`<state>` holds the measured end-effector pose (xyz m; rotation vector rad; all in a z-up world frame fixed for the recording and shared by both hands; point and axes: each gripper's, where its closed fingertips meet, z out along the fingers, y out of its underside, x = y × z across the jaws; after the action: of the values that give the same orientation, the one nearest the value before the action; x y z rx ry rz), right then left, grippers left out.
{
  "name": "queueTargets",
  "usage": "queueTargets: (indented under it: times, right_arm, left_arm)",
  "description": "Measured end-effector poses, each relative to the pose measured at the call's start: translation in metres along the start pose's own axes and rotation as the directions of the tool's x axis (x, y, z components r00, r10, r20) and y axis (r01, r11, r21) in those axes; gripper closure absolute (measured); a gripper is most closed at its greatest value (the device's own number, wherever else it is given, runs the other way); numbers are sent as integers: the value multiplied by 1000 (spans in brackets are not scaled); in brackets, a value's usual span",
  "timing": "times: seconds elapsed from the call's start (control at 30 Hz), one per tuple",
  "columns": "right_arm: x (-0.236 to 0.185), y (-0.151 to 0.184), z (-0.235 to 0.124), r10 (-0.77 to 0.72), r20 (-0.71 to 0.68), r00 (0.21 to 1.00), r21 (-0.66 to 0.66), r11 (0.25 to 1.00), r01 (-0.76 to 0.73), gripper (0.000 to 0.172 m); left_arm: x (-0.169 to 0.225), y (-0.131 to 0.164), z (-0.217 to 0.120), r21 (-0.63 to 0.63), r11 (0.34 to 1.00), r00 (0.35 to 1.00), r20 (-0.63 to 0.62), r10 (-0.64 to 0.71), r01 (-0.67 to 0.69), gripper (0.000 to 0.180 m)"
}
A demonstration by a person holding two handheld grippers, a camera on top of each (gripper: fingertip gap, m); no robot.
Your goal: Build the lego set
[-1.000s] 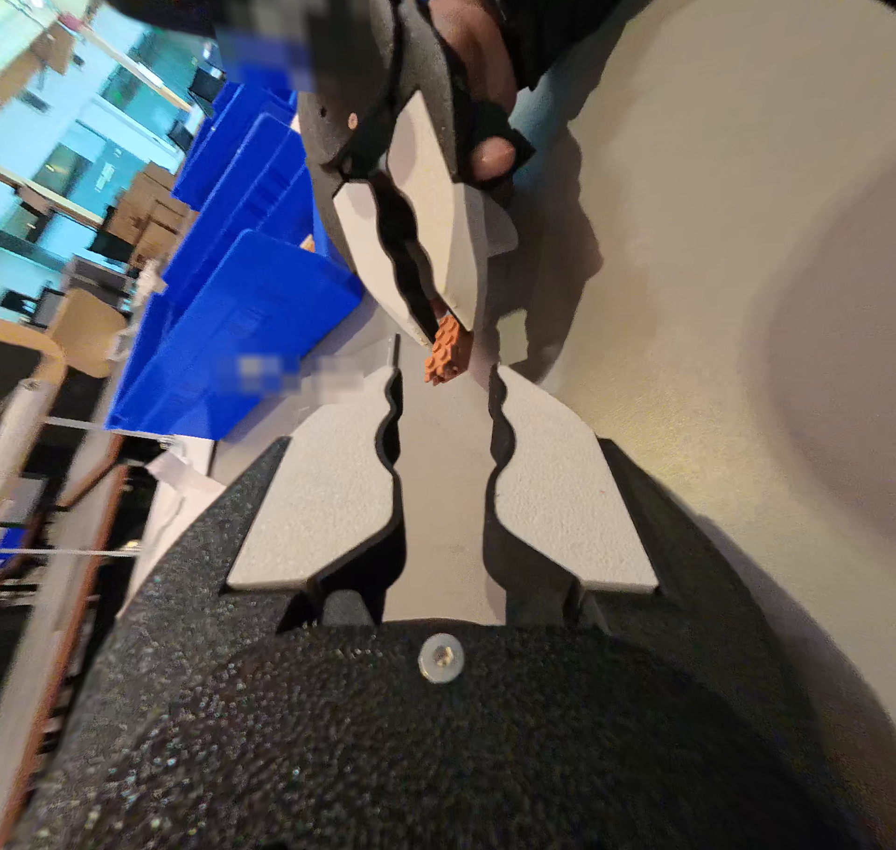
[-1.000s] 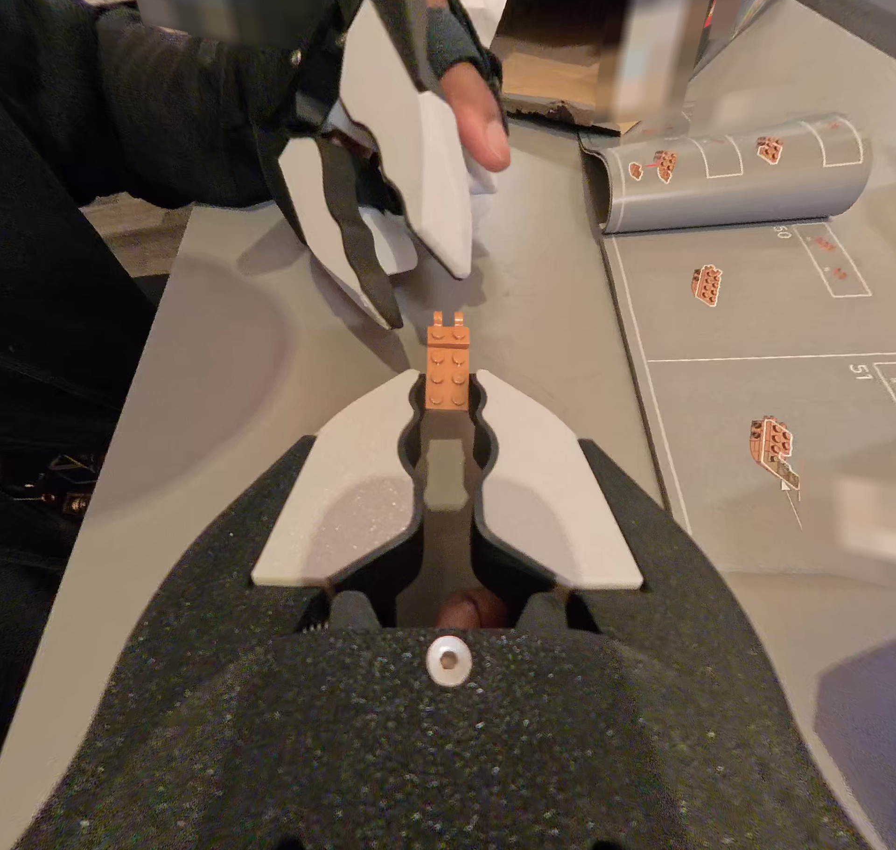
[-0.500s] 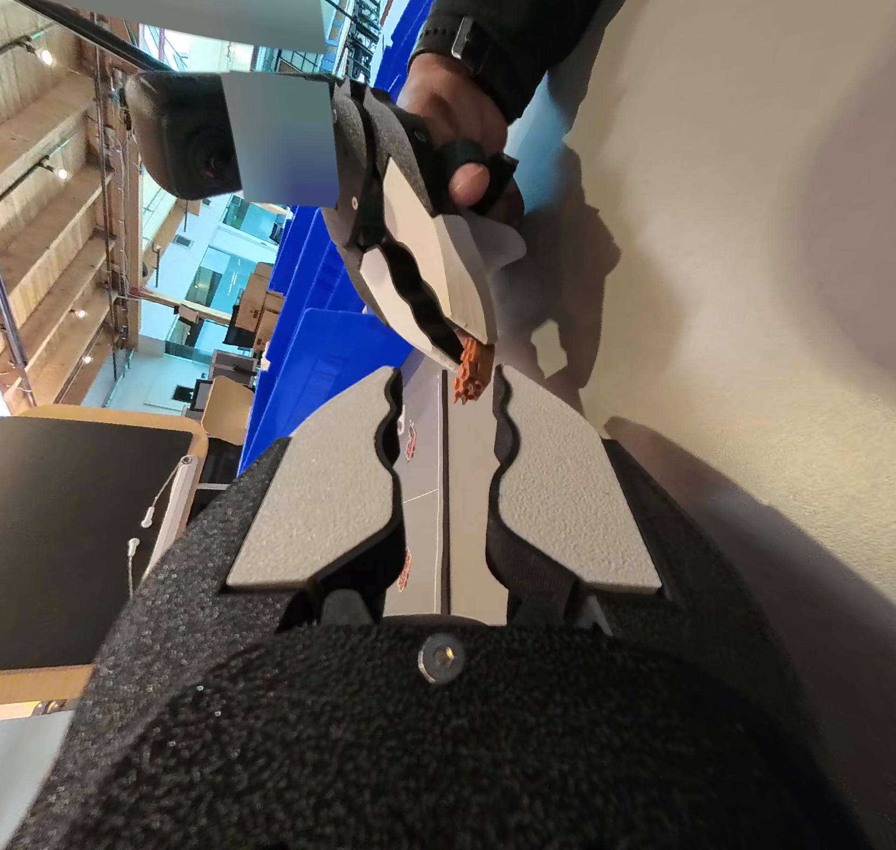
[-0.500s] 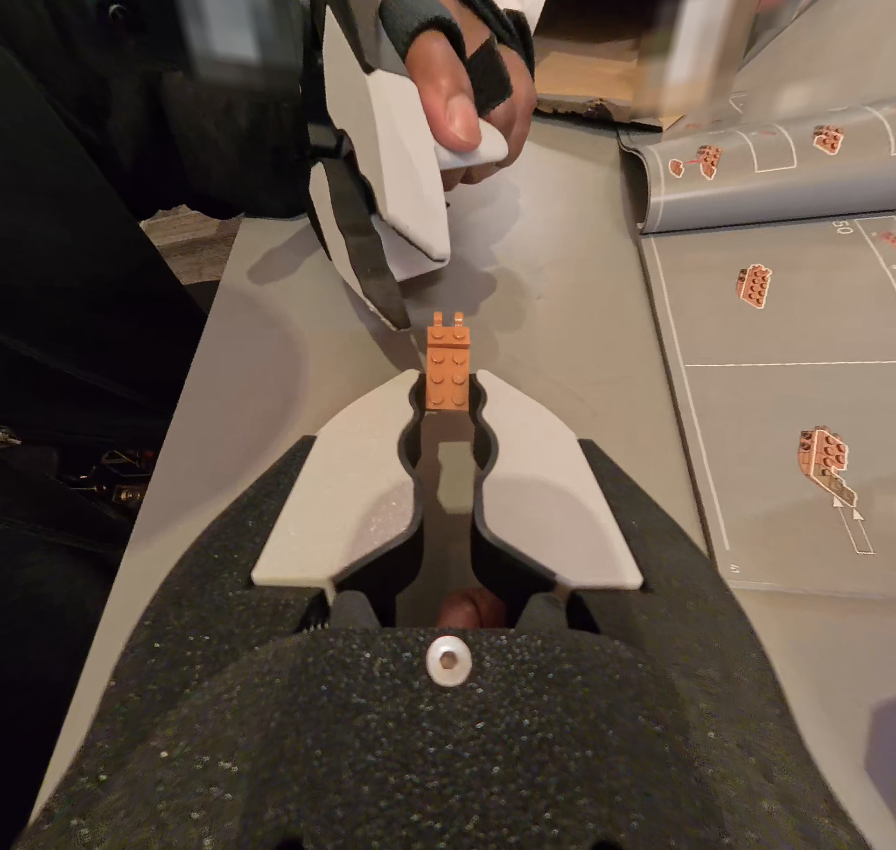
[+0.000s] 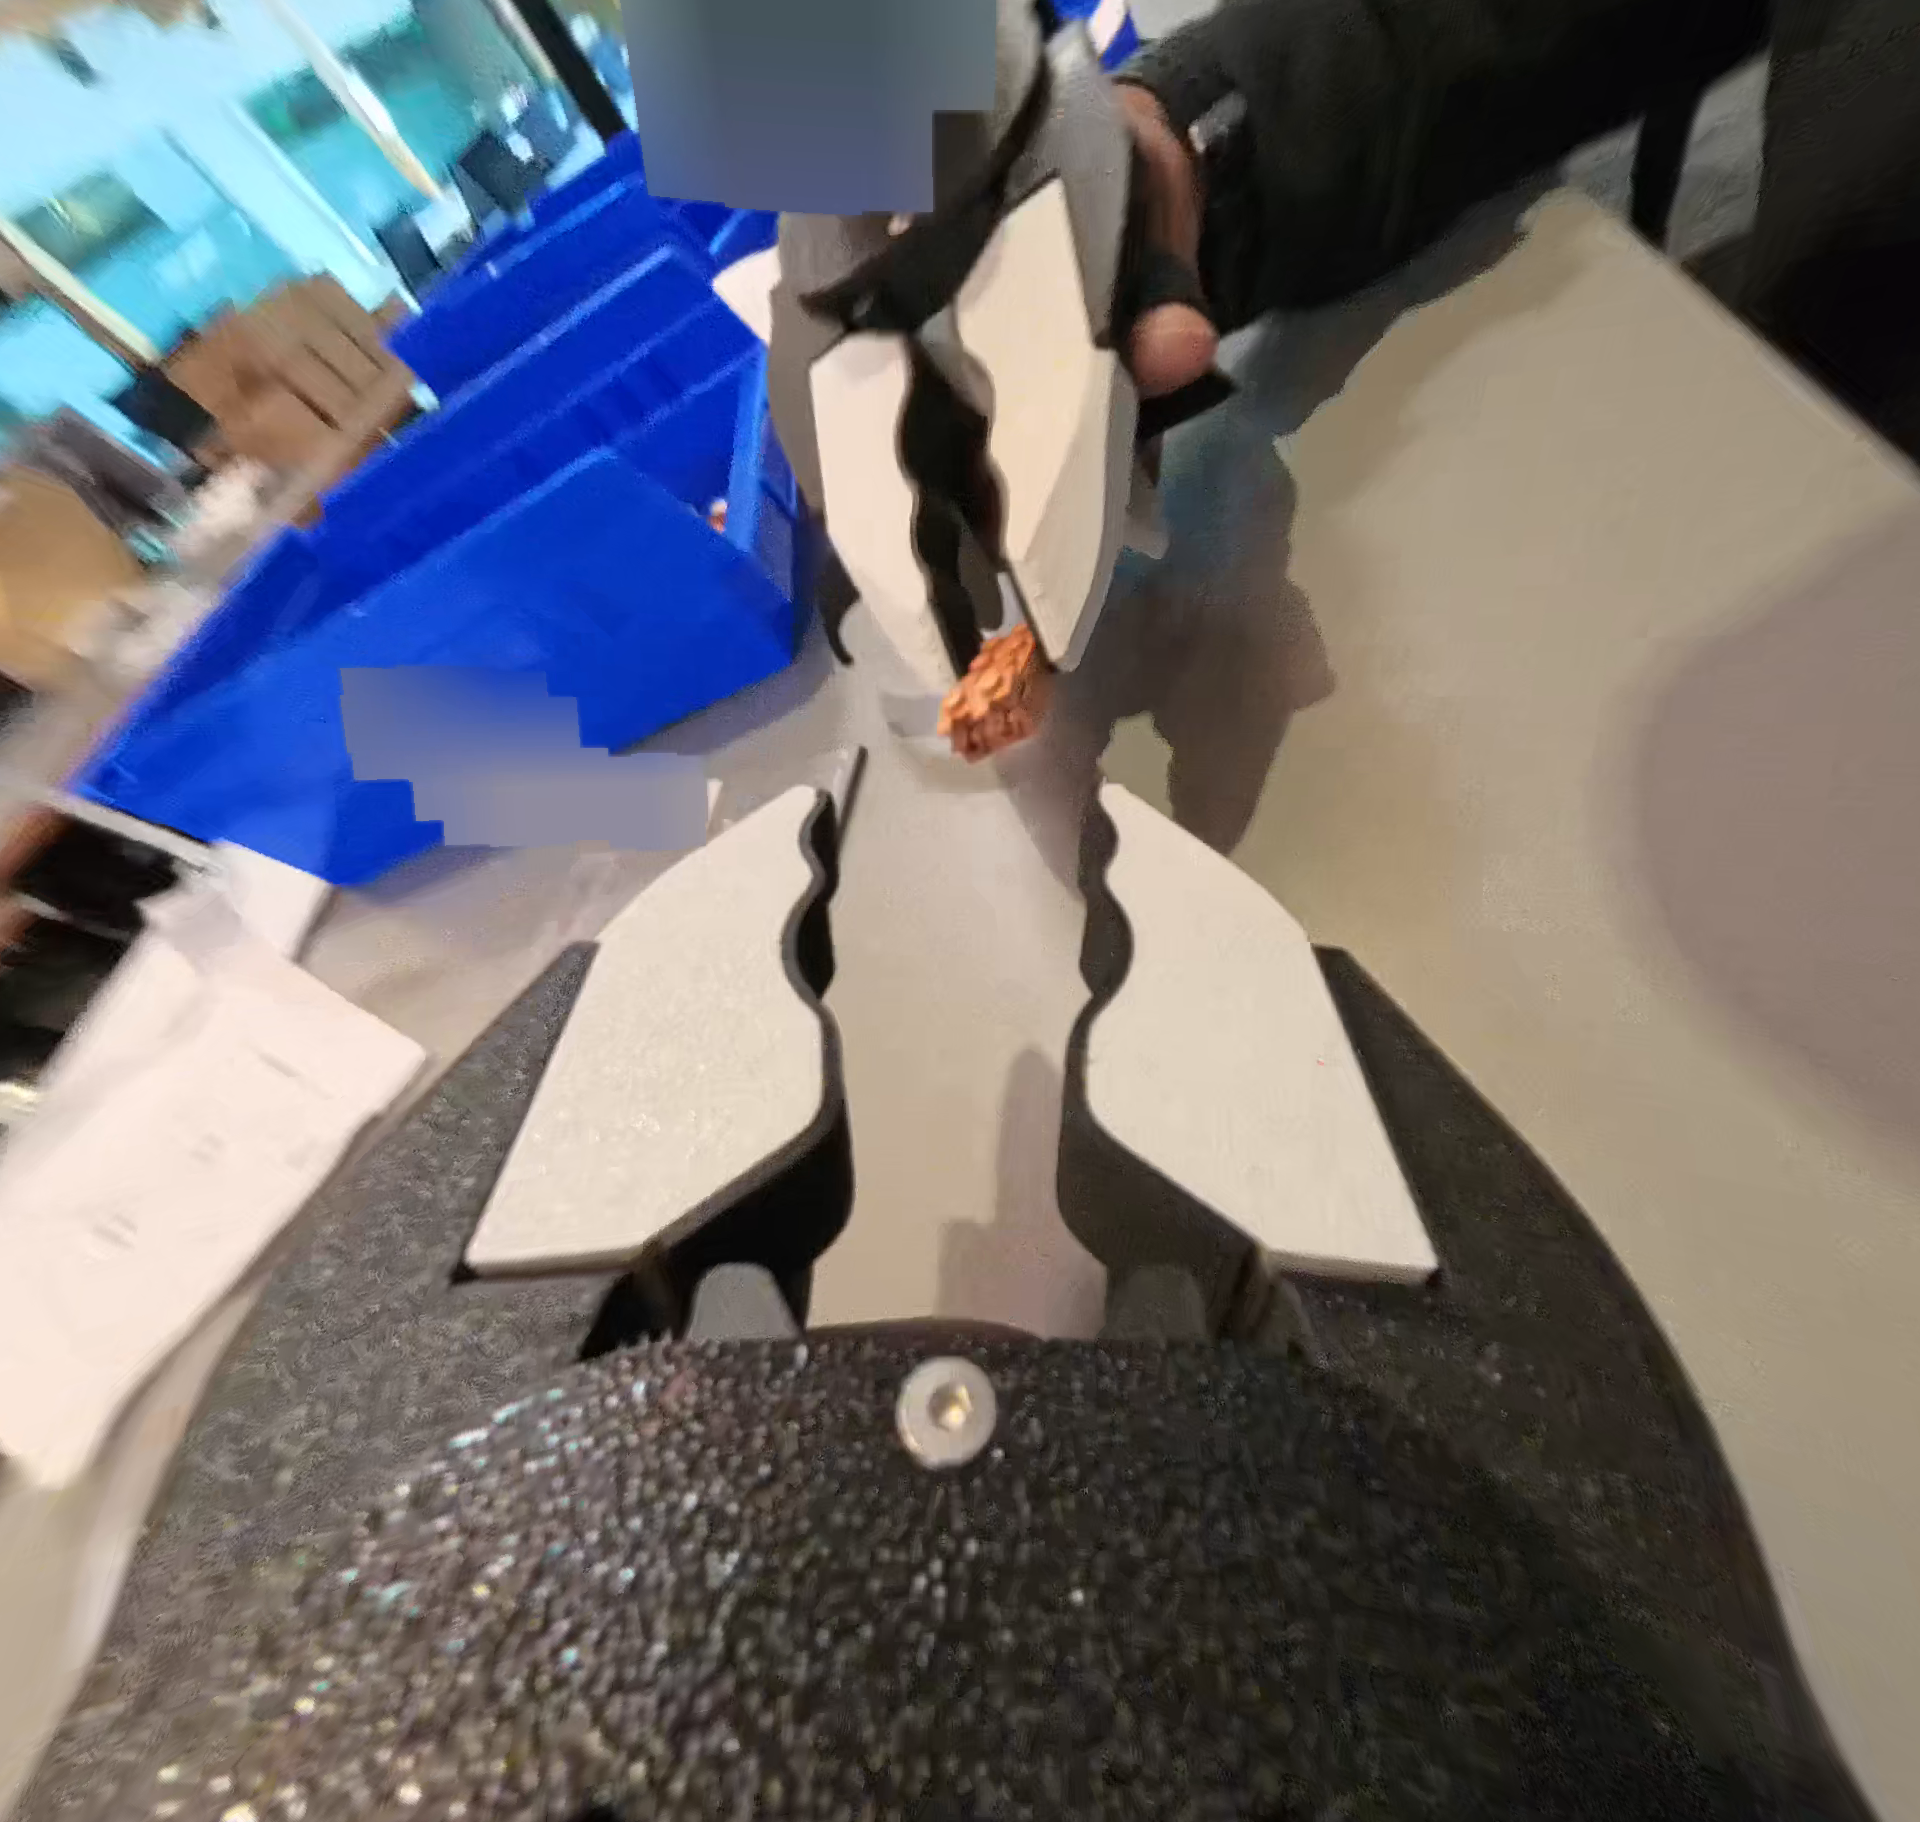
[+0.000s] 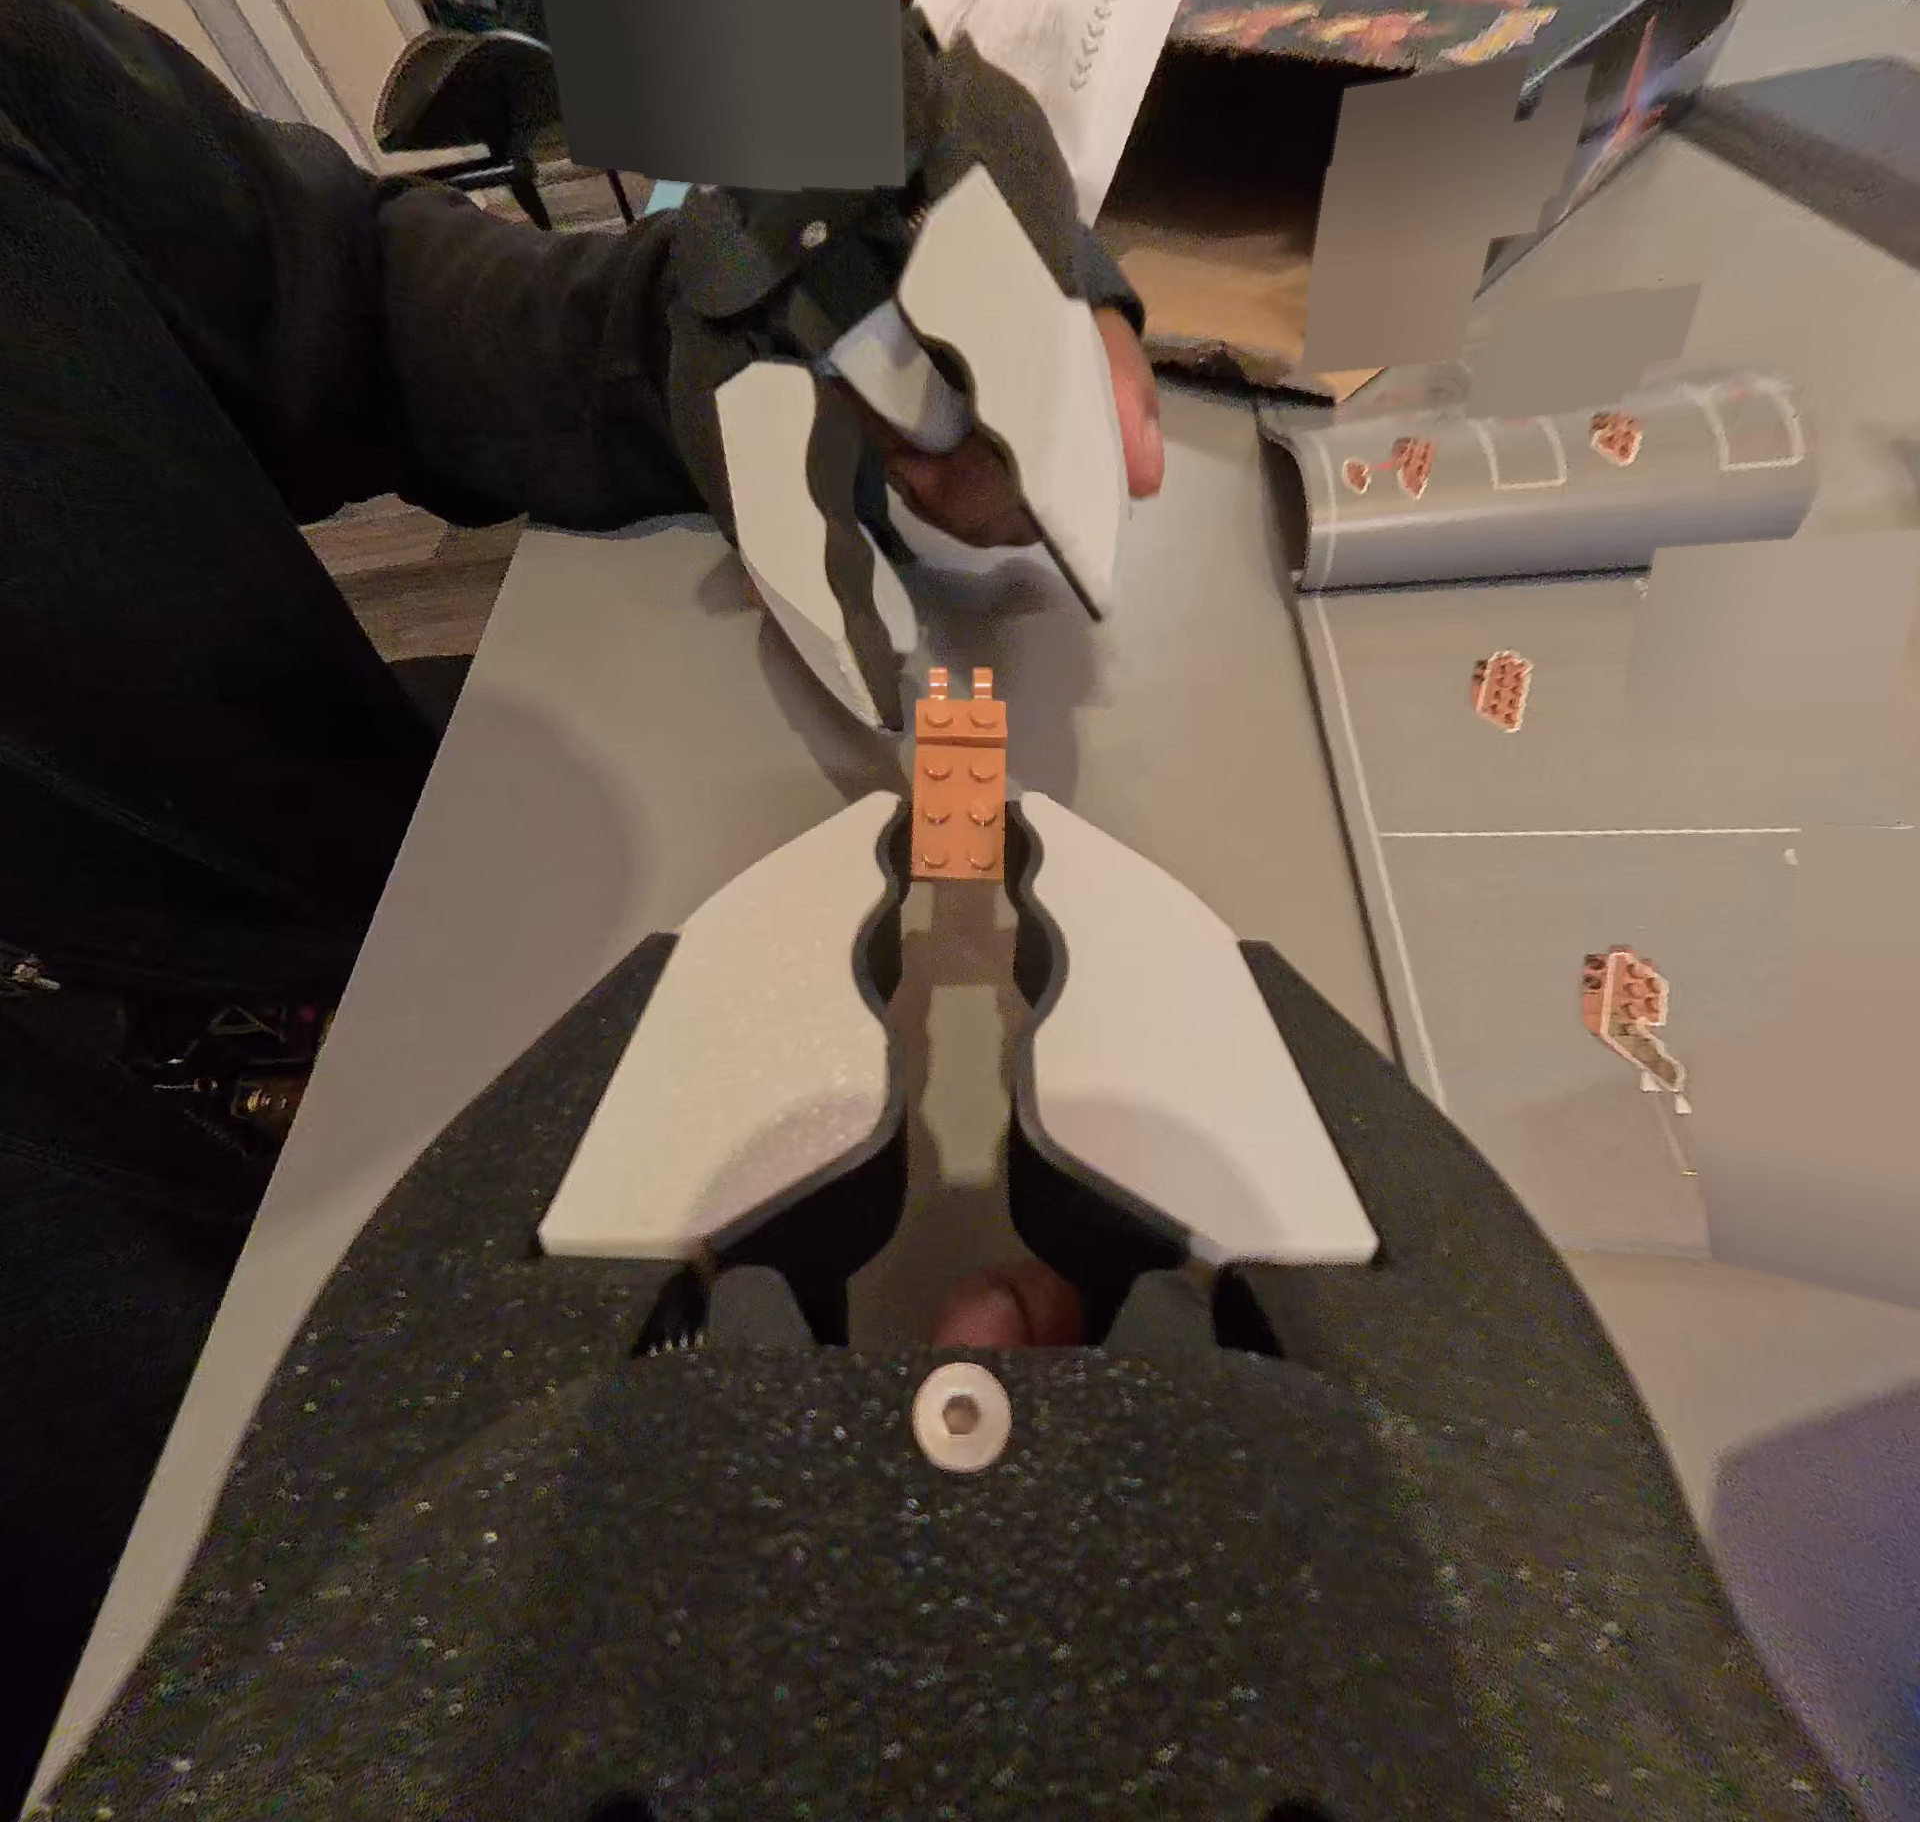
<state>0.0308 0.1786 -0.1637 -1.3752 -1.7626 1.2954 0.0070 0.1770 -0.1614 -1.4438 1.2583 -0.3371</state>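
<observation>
Orange brick [image 6: 960, 804] pinched in right gripper [image 6: 958, 827], long axis forward; left gripper [image 6: 940, 666] spread, empty, just beyond its tip.

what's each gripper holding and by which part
Right gripper pinches the orange brick stack by the sides of its near end; the clip end sticks out. Left gripper is open, holding nothing.

wrist cams face each other | close | share table [image 5: 1558, 629]

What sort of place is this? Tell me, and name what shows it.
Probably a workshop or lab bench for toy-brick building: a grey table, an open instruction booklet, stacked blue bins, and an orange brick piece in the right gripper.
</observation>
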Motion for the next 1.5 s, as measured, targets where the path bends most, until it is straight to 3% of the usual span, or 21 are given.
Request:
queueTargets:
  times: [0.17, 0.5, 0.63, 1.23, 1.5]
  right_arm:
    - [3, -11, -9, -35, -34, 999, 36, 999, 36, 155]
    - [2, -18, -12, -41, -40, 998, 45, 998, 43, 155]
    - [0, -19, -12, -45, -37, 998, 47, 998, 47, 155]
    - [-6, -21, -11, -56, -24, 998, 51, 997, 57, 155]
    - [-6, -22, -10, -140, -69, 988, 53, 988, 144, 151]
  left_arm:
    - [3, -5, 4, 7, 925, 917, -131, -376, 380, 136]
    - [1, -28, 10, 115, 736, 736, -251, -629, 667, 148]
    - [-2, -29, 10, 131, 709, 714, -261, -650, 693, 155]
    - [4, -31, 10, 117, 724, 721, -289, -630, 680, 165]
    - [2, -34, 7, 144, 713, 716, -305, -627, 686, 166]
